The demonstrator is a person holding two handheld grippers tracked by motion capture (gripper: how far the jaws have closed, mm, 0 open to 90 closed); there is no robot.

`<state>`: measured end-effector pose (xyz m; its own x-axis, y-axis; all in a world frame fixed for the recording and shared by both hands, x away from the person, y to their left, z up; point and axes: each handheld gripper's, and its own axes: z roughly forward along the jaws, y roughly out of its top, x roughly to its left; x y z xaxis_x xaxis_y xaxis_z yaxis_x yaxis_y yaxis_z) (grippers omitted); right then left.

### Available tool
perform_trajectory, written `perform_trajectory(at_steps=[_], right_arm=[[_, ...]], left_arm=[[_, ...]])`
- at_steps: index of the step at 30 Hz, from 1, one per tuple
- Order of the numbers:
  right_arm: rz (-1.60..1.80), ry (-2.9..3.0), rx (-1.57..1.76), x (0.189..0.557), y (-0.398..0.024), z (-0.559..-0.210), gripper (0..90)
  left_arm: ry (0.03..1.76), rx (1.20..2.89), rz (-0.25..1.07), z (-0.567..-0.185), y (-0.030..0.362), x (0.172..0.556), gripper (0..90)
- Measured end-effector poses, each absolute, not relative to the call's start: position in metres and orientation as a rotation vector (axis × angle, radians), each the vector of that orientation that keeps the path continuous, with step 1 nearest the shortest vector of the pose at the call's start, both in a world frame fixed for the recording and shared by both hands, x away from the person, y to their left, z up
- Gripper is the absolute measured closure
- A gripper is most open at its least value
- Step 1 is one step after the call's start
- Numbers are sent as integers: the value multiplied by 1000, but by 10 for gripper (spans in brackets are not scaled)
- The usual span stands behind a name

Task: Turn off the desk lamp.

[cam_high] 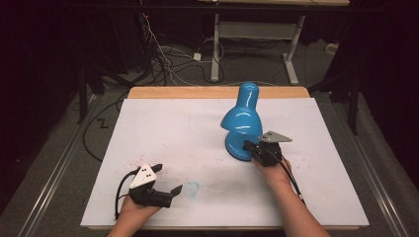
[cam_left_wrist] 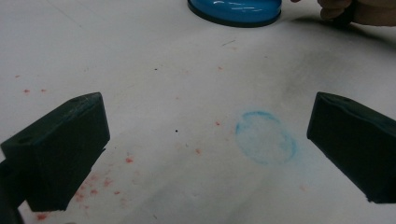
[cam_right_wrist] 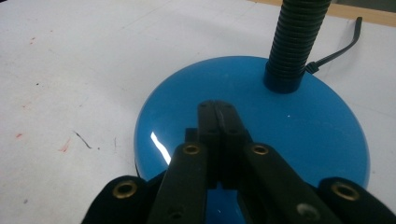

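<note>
A glossy blue desk lamp (cam_high: 242,116) stands right of the table's middle, its shade bent over its round base (cam_high: 236,149). My right gripper (cam_high: 248,146) is shut with nothing between the jaws. In the right gripper view its closed tips (cam_right_wrist: 217,111) lie over the top of the blue base (cam_right_wrist: 308,135), in front of the black ribbed neck (cam_right_wrist: 299,42); I cannot tell whether they touch it. My left gripper (cam_high: 168,178) sits near the front left of the table, open. In the left gripper view its pads (cam_left_wrist: 60,149) stand far apart over bare table.
A white sheet (cam_high: 173,128) covers the table, with a wooden edge (cam_high: 197,92) at the back. A faint blue ring mark (cam_left_wrist: 265,136) and red specks (cam_left_wrist: 107,182) lie ahead of the left gripper. The lamp's black cable (cam_right_wrist: 341,49) runs off behind the base. Cables and a desk frame (cam_high: 257,44) are on the floor beyond.
</note>
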<state>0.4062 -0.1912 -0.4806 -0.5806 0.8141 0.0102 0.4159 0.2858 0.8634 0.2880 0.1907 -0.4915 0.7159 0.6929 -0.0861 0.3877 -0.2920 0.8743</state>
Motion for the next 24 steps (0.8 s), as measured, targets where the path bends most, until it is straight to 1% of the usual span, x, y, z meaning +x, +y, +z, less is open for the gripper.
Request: perform_trajectory(at_steps=[7,12,18,24], right_arm=[[1252,2120,1056,396,-190,-472,900],[1285,2130,1034,382,-192,-464,900],[1302,2131,1014,368,-196,-463,900],[1309,2122,999,349,-210,-467,900]], left_arm=[[835,1921,382,-492,190,288,0],[837,1922,379,-492,189,288,0],[832,1917,377,-491,189,287,0],[829,1916,376,-491,188,287,0]])
